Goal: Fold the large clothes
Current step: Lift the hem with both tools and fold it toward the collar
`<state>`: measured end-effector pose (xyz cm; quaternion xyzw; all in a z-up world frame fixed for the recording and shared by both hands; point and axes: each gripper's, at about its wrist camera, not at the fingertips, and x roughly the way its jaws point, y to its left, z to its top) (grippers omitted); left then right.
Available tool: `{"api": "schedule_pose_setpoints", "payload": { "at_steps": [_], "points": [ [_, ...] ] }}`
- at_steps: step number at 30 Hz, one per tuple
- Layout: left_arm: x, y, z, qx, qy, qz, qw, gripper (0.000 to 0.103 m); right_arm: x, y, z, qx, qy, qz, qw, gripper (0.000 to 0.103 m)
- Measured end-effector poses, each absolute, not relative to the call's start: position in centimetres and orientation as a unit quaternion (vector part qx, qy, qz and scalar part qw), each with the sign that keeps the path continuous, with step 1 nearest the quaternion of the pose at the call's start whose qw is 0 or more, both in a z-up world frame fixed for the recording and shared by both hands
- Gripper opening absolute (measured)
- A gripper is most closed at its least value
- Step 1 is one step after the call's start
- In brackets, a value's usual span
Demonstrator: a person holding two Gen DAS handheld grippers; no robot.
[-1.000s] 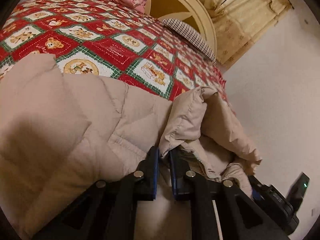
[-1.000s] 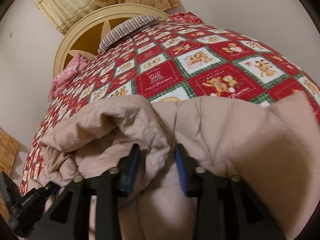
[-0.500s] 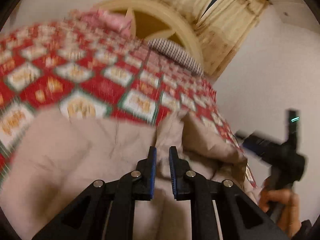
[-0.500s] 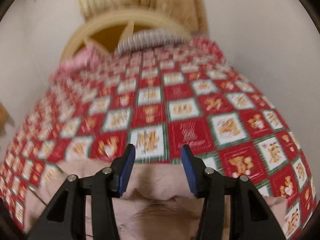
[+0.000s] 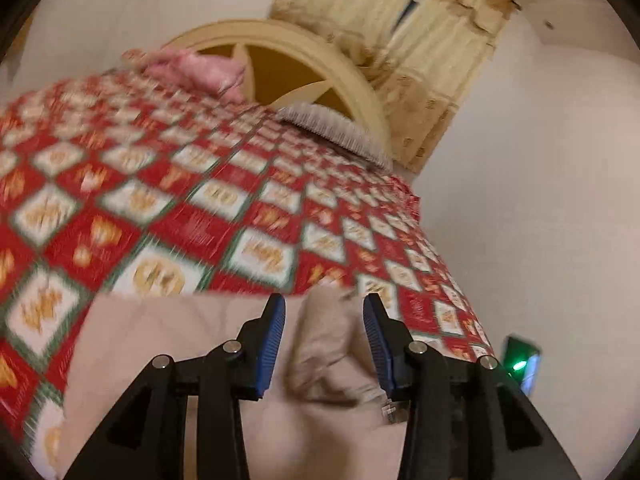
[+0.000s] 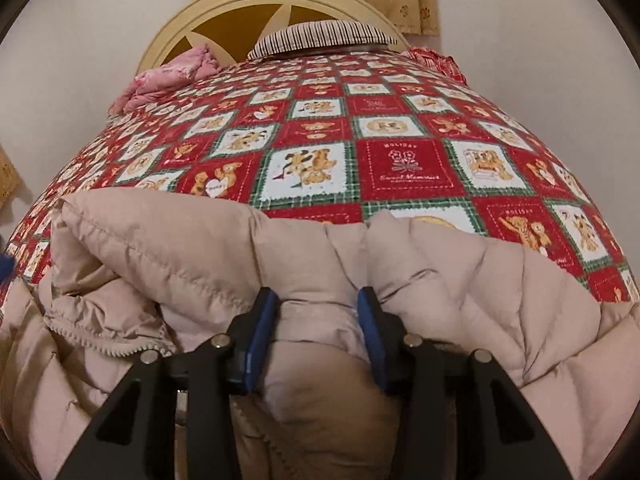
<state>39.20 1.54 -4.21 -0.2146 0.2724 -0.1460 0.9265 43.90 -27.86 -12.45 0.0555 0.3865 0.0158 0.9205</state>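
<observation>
A beige quilted down jacket (image 6: 460, 280) lies at the near end of a bed, bunched in thick folds, its zipper edge (image 6: 92, 336) at the left. In the left wrist view the jacket (image 5: 168, 344) lies flat under my left gripper (image 5: 324, 316), which is open and above the fabric, a rumpled fold (image 5: 324, 344) between its blue-padded fingers. My right gripper (image 6: 318, 304) is open, low on the jacket, with a puffy fold between its fingers and its jaws not closed on it.
The bed has a red, green and white teddy-bear quilt (image 6: 404, 164). A striped pillow (image 6: 324, 36) and pink bedding (image 6: 168, 80) lie at the round cream headboard (image 6: 240, 12). White walls flank the bed. The right gripper's body with a green light (image 5: 520, 364) shows at right.
My left gripper has opened, let go of the jacket fold and lifted. My right gripper stayed open, rose off the jacket, then came back down onto it.
</observation>
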Motion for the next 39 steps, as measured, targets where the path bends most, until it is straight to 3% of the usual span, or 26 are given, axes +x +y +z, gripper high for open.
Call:
{"api": "schedule_pose_setpoints", "payload": {
  "at_steps": [2, 3, 4, 9, 18, 27, 34, 37, 39],
  "points": [
    [40.5, -2.0, -1.7, -0.141, 0.278, -0.146, 0.939, 0.051, 43.9, -27.6, -12.4, 0.050, 0.384, 0.013, 0.922, 0.047],
    [41.1, -3.1, -1.3, -0.123, 0.283, -0.148, 0.939, 0.061, 44.0, -27.6, -12.3, 0.049, 0.383, 0.013, 0.922, 0.047],
    [42.5, -5.1, -1.2, -0.107, 0.297, -0.162, 0.935, 0.063, 44.0, -27.6, -12.2, 0.051, 0.382, 0.014, 0.923, 0.047],
    [46.8, -7.7, -8.4, -0.132, 0.438, -0.102, 0.883, 0.063, 44.0, -28.1, -12.2, 0.068, 0.378, 0.022, 0.923, 0.047],
    [44.9, -7.1, -12.6, -0.131, 0.412, -0.079, 0.898, 0.063, 43.9, -28.8, -12.1, 0.101, 0.370, 0.047, 0.922, 0.049],
    [45.5, -8.9, -12.8, -0.069, 0.419, -0.057, 0.904, 0.066, 44.4, -28.4, -12.3, 0.093, 0.382, 0.042, 0.919, 0.053],
    [41.7, -5.1, -9.1, -0.113, 0.432, -0.147, 0.883, 0.068, 42.1, -28.6, -9.7, 0.091, 0.415, 0.029, 0.905, 0.055],
    [37.3, -1.6, -6.7, -0.149, 0.397, -0.163, 0.891, 0.068, 36.3, -29.8, -6.5, 0.129, 0.357, 0.053, 0.924, 0.075],
    [34.5, 0.6, -5.8, -0.160, 0.387, -0.160, 0.894, 0.070, 32.5, -30.5, -4.9, 0.135, 0.333, 0.049, 0.932, 0.078]
  ]
}}
